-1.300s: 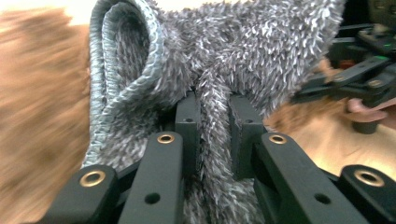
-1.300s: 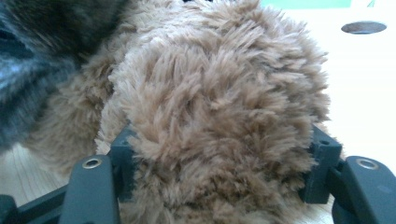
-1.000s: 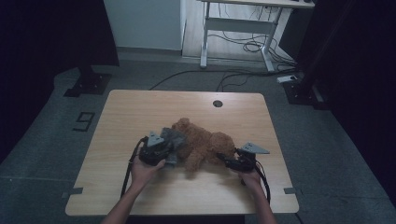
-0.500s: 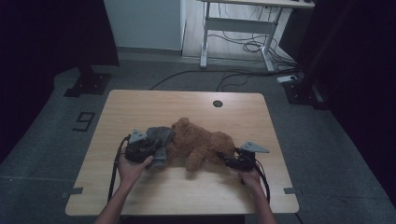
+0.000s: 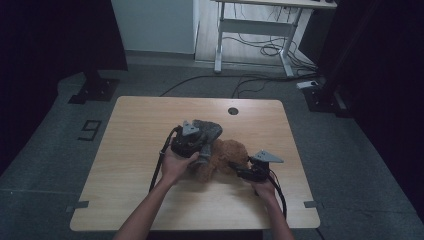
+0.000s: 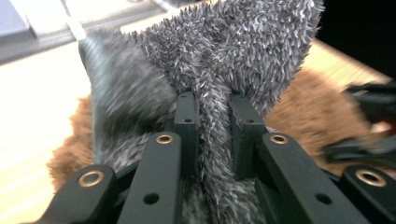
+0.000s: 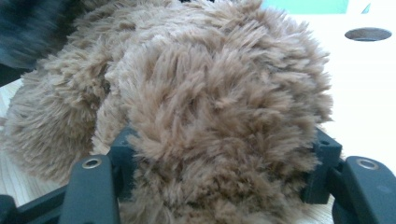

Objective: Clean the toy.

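Note:
A brown plush toy (image 5: 227, 152) lies at the table's front middle. A grey fuzzy cloth (image 5: 212, 129) is bunched over its left side. My left gripper (image 5: 199, 145) is shut on a fold of it. In the left gripper view the jaws (image 6: 212, 100) pinch the grey cloth (image 6: 224, 46), which fans out above them, with the brown plush (image 6: 303, 102) behind. My right gripper (image 5: 239, 172) holds the toy from the right. In the right gripper view its jaws (image 7: 224, 140) stand wide, closed on a thick lump of brown plush (image 7: 210, 84).
The wooden table (image 5: 150, 115) has a round cable hole (image 5: 233, 110) near its far edge. Beyond the table, on the floor, stand a white desk frame (image 5: 260, 30) with loose cables and a black stand base (image 5: 95, 90).
My left gripper first drew left, then swung right and up over the toy, carrying the grey cloth with it. The right gripper and the plush stayed put.

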Tool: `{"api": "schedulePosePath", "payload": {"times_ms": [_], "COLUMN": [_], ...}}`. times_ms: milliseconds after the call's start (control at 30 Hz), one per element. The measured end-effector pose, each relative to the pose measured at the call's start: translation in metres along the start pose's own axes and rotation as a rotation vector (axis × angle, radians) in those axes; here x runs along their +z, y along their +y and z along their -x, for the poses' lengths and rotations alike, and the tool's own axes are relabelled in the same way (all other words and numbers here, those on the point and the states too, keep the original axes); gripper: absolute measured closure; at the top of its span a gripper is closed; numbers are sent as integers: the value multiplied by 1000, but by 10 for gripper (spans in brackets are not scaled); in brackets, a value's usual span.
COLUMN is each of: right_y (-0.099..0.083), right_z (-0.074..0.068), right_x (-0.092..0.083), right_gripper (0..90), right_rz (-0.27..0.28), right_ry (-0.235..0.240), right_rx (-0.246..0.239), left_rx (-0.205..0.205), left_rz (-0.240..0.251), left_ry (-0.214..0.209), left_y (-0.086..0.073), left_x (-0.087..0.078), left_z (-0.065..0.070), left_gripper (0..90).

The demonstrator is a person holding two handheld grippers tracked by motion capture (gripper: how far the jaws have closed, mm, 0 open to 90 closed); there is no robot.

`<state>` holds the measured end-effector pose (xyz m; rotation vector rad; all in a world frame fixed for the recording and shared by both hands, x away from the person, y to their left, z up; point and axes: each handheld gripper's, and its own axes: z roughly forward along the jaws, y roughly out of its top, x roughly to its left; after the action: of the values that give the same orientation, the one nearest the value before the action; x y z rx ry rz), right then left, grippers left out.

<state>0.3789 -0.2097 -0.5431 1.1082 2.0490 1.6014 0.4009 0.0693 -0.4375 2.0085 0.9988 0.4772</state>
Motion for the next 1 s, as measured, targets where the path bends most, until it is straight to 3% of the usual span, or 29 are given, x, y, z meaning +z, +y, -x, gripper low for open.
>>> {"api": "schedulePosePath", "payload": {"times_ms": [100, 333, 400, 533, 833, 1000], "right_y": [1, 4, 5, 4, 2, -2], "right_z": [0, -6, -8, -8, -17, -17], "right_x": [0, -2, -2, -2, -8, -10], "right_gripper": [329, 202, 155, 129, 305, 355], "right_rz": [-8, -30, -47, -82, -107, -97], "right_ry": [0, -36, -48, -26, 16, 27], "right_rx": [12, -10, 8, 45, -37, -50], "left_rx": [-47, -38, -41, -85, -77, -83], "left_rz": [16, 18, 25, 54, 93, 89], "left_ry": [-15, -22, -24, -55, -57, -65], "left_y": [-14, -27, -35, -49, -75, -70], "left_x": [8, 1, -1, -5, -19, -28], "left_z": [-7, -8, -8, -11, -3, 2], "left_gripper": [757, 762, 763, 764, 763, 759]}}
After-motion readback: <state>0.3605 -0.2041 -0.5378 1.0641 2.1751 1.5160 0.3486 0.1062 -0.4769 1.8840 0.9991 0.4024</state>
